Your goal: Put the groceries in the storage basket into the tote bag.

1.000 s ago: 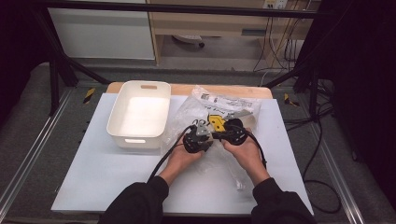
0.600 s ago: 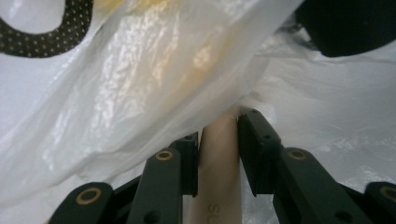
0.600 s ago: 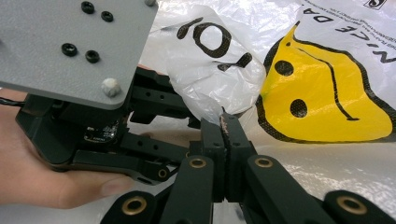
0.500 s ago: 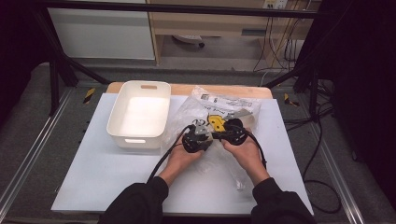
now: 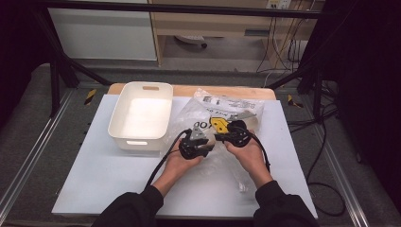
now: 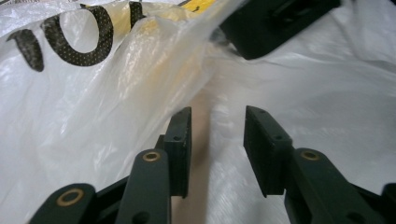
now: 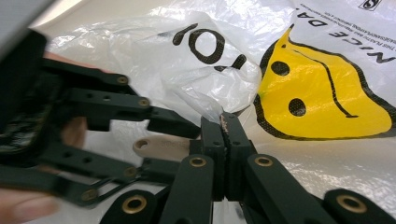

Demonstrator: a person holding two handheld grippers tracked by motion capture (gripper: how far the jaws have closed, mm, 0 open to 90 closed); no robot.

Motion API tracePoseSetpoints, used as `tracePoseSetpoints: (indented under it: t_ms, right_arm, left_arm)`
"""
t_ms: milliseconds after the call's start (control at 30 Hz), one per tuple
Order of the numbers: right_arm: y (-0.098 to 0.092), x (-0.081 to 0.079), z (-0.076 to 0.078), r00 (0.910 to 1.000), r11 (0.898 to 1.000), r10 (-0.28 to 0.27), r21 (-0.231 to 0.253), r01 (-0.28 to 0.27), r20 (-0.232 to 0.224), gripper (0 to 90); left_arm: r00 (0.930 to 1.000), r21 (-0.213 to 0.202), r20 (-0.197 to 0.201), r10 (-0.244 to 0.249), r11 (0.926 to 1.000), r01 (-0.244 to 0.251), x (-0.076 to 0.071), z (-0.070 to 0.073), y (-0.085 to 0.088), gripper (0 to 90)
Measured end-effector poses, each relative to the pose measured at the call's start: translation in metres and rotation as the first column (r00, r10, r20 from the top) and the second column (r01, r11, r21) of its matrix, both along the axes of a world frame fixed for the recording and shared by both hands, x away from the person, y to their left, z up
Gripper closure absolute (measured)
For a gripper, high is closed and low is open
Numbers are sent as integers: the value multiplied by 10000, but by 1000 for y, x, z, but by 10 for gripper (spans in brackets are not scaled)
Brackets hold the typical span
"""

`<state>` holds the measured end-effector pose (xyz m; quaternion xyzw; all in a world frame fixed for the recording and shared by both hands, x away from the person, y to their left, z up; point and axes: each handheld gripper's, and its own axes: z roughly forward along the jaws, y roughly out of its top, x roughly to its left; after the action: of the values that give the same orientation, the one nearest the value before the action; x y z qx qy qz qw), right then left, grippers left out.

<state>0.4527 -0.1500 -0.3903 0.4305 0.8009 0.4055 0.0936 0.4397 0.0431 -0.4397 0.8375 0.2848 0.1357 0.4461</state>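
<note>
A crumpled clear plastic bag [image 5: 227,106] with a yellow smiley face [image 7: 322,98] lies mid-table. My right gripper [image 7: 225,128] is shut, pinching a fold of the bag's film at its tips. My left gripper [image 6: 217,135] faces it from the left; its jaws have just been opening and stand apart, with film draped against the left jaw and no pad pressing. A pale wooden handle [image 7: 159,147] lies in line with the gap of the left jaws, also seen as a tan strip [image 6: 201,140]. In the high view the left gripper [image 5: 205,142] and right gripper [image 5: 218,137] meet tip to tip over the bag.
A white plastic bin [image 5: 142,116] stands left of the bag, close to the left hand. The white table top [image 5: 118,184] ends near the forearms at the front. Black cables trail from both grippers toward the person.
The left gripper has drawn slightly back to the left and its jaws stand wider. The right gripper has kept still, shut on the bag.
</note>
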Motion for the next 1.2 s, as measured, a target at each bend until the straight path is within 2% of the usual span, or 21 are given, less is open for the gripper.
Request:
tracePoseSetpoints:
  t_ms: [100,233,400,533,633,767,900,1033,1100,1133,1200]
  right_arm:
    - [-2,-1,-1,10000,10000,25,-18,-25,-21,900]
    - [-5,-4,-5,10000,10000,-32,-55,32,-83,900]
    - [-10,-8,-10,9998,10000,-96,7,96,-196,900]
    - [-13,-10,-12,9999,10000,-77,-12,77,-128,900]
    - [-13,-13,-13,9999,9999,-119,-92,118,-71,900]
    - [-15,-18,-18,9999,9995,-128,-278,128,23,900]
    - [-15,-23,-25,10000,9985,-53,-550,55,34,900]
    - [-16,-25,-31,10000,9968,2,-799,1,32,900]
    - [-15,-25,-34,10000,9963,28,-857,-29,-8,900]
    - [-14,-25,-35,10000,9963,14,-856,-16,-14,900]
    - [-13,-25,-36,10000,9959,27,-903,-28,-15,900]
  left_arm:
    - [10000,-253,-63,41,9997,-42,-9,4,6,609]
    - [10000,-414,86,-39,9991,43,-23,12,16,597]
    - [9999,-819,73,-75,9966,81,-34,24,28,570]
    - [9997,-1141,234,7,9935,20,-44,35,35,506]
    - [9988,-1429,408,264,9895,-203,-49,43,43,439]
    - [9947,-1549,672,784,9856,-672,-54,51,55,335]
    - [9858,-1366,963,1374,9829,-1237,-56,57,64,224]
    - [9776,-1607,927,1889,9718,-1726,-55,62,74,161]
    - [9710,-1479,886,2219,9670,-2074,-53,63,78,109]
    - [9719,-1596,763,2228,9649,-2086,-53,63,79,109]
    - [9732,-1569,694,2192,9658,-2063,-53,65,81,100]
